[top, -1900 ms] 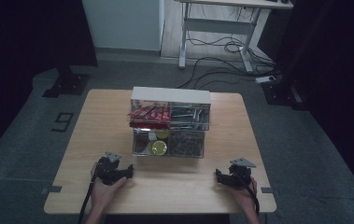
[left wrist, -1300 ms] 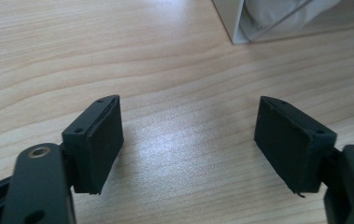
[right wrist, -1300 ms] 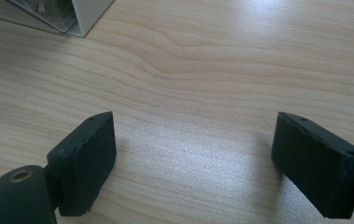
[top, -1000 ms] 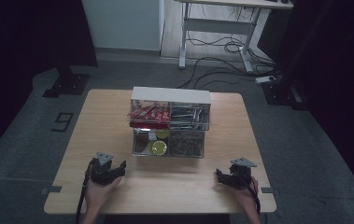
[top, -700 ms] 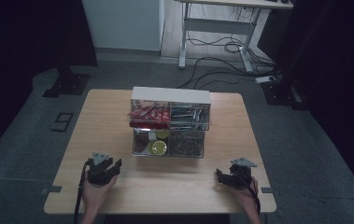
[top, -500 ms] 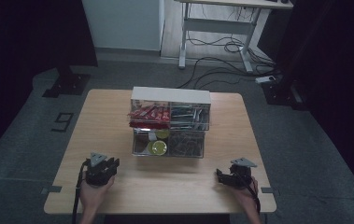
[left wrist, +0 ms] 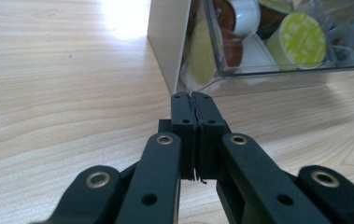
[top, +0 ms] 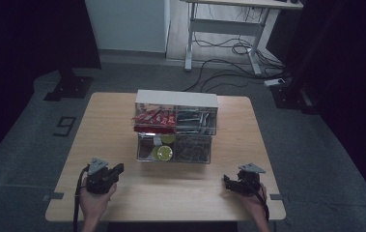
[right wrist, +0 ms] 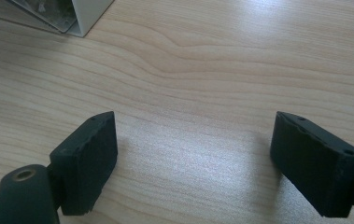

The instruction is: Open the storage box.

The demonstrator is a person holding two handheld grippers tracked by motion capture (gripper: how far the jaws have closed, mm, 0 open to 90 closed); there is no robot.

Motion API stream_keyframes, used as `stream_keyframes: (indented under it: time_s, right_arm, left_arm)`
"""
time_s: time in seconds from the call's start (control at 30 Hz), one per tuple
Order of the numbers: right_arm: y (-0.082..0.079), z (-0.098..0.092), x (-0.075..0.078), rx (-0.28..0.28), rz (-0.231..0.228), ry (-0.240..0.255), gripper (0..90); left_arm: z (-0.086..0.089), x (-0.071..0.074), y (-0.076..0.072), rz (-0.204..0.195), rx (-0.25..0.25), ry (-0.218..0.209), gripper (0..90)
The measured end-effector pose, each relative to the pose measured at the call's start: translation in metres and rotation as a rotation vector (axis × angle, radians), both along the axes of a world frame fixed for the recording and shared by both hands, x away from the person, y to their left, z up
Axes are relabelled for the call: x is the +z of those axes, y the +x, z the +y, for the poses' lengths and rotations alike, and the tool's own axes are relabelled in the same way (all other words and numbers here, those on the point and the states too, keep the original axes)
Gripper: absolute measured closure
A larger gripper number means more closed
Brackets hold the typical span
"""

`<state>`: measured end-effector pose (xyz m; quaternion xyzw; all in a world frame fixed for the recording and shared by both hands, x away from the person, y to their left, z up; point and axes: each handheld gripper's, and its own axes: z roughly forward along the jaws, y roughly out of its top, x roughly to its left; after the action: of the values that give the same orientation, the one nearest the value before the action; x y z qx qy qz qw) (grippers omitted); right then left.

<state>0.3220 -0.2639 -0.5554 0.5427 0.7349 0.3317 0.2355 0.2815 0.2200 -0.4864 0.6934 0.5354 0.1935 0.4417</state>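
Two hand-held grippers wait on the surface: my left hand-held gripper has just closed empty, my right hand-held gripper gapes wide. The drawer organizer sits ahead, centre; I'd reopen before approaching its lower-left clear drawer squarely.

pale matt wood table, clear glossy plastic drawer, matt black pads.

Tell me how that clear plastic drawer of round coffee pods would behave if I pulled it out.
The clear plastic drawer looks stiff, so it would probably slide rather than flex. The round pods lie loose and would likely shift. The white-framed drawer cabinet seems light and might creep forward.
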Motion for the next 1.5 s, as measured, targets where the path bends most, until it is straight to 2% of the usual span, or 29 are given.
stream_keyframes:
  time_s: [0.2, 0.4, 0.57, 0.73, 1.0, 1.2, 1.33, 1.5]
  right_arm:
    - [0.000, 0.000, 0.000, 0.000, 0.000, 0.000, 15.0]
    - [0.000, 0.000, 0.000, -0.001, 0.000, 0.000, 15.0]
    - [0.000, 0.000, 0.000, -0.004, 0.000, 0.000, 15.0]
    - [0.000, -0.001, 0.000, 0.005, 0.000, 0.000, 15.0]
    - [0.000, -0.001, 0.000, 0.006, 0.000, 0.002, 15.1]
    - [0.000, -0.001, 0.000, 0.007, 0.000, 0.003, 15.2]
    - [0.000, -0.002, 0.000, 0.006, 0.000, 0.003, 15.2]
    - [0.000, -0.002, 0.000, 0.003, 0.000, 0.003, 15.2]
  left_arm:
    - [0.000, 0.011, -0.004, -0.032, -0.014, -0.028, 89.7]
    - [-0.003, 0.019, -0.008, -0.062, -0.027, -0.021, 89.7]
    - [-0.006, 0.024, -0.002, -0.053, -0.045, -0.039, 89.4]
    - [-0.017, 0.036, 0.011, -0.052, -0.070, -0.024, 89.4]
    - [-0.022, 0.047, 0.014, -0.054, -0.079, -0.042, 89.5]
    - [-0.024, 0.067, 0.020, -0.068, -0.102, -0.038, 89.6]
    - [-0.023, 0.074, 0.022, -0.066, -0.112, -0.058, 89.6]
    - [-0.025, 0.081, 0.023, -0.072, -0.123, -0.055, 89.4]
